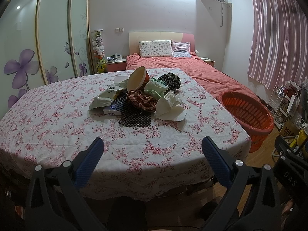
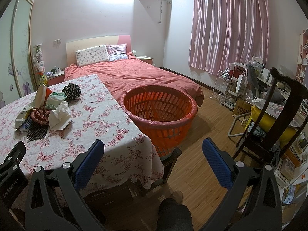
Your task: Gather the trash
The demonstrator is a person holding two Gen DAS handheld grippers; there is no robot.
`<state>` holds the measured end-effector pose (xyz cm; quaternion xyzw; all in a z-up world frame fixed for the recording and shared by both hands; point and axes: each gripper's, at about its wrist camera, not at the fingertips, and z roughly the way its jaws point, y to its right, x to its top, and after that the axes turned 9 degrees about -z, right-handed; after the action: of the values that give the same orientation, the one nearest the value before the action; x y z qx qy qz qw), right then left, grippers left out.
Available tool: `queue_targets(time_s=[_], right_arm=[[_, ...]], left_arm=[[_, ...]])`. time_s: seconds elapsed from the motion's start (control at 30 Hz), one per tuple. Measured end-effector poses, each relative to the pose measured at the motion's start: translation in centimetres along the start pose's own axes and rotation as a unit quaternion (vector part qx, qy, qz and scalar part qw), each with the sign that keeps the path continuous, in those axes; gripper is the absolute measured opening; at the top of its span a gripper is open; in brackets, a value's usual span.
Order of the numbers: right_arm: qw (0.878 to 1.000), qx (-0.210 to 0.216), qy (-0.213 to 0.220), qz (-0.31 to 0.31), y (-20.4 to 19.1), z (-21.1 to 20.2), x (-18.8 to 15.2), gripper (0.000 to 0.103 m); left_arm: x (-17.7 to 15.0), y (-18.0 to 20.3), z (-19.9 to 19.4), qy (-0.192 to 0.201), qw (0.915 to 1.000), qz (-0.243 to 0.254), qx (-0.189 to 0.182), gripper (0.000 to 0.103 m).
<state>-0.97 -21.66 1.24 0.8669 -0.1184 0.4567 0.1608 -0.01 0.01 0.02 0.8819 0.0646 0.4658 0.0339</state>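
Note:
A heap of trash and cloths lies mid-table: a tipped paper bowl (image 1: pixel 136 79), crumpled white paper (image 1: pixel 170 105), a pale wrapper (image 1: pixel 105 98), a tissue pack (image 1: pixel 112 110), a black mesh mat (image 1: pixel 134 116), a checked cloth (image 1: pixel 141 101), a green cloth (image 1: pixel 156 88) and a dark floral cloth (image 1: pixel 171 79). The heap also shows in the right wrist view, with the white paper (image 2: pixel 58 118). An orange basket (image 2: pixel 159 113) stands right of the table. My left gripper (image 1: pixel 153 159) is open and empty over the table's near edge. My right gripper (image 2: pixel 154 159) is open and empty, near the basket.
The table has a floral cloth (image 1: pixel 57 127). A bed (image 2: pixel 134 77) lies behind it. A dark wooden chair (image 2: pixel 269 127), a white rack (image 2: pixel 229 88) and clutter fill the right side. Wooden floor (image 2: pixel 207 119) lies between basket and chair.

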Motion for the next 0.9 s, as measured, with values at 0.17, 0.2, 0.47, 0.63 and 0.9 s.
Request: queue_targets(time_s=[0.17,0.2,0.47,0.63,0.9], right_arm=[[1.0,0.0,0.0,0.0,0.0,0.0,-0.01,0.101],[1.0,0.0,0.0,0.0,0.0,0.0,-0.02,0.101],[1.0,0.0,0.0,0.0,-0.04,0.03,-0.02,0.101],[1.0,0.0,-0.001,0.0,-0.06,0.14,0.01,0.101],[1.0,0.005,-0.001,-0.003,-0.72,0.98,0.29,0.101]], left_arm=[[-0.01,0.0,-0.01,0.0,1.0,0.0,0.0,0.099],[-0.01,0.01,-0.01,0.0,1.0,0.0,0.0,0.099],[-0.01,0.01,-0.01,0.0,1.0,0.0,0.0,0.099],[0.0,0.01,0.01,0.0,1.0,0.0,0.0,0.099],[0.18,-0.59,0.78,-0.004,1.0,-0.004,0.004,0.099]])
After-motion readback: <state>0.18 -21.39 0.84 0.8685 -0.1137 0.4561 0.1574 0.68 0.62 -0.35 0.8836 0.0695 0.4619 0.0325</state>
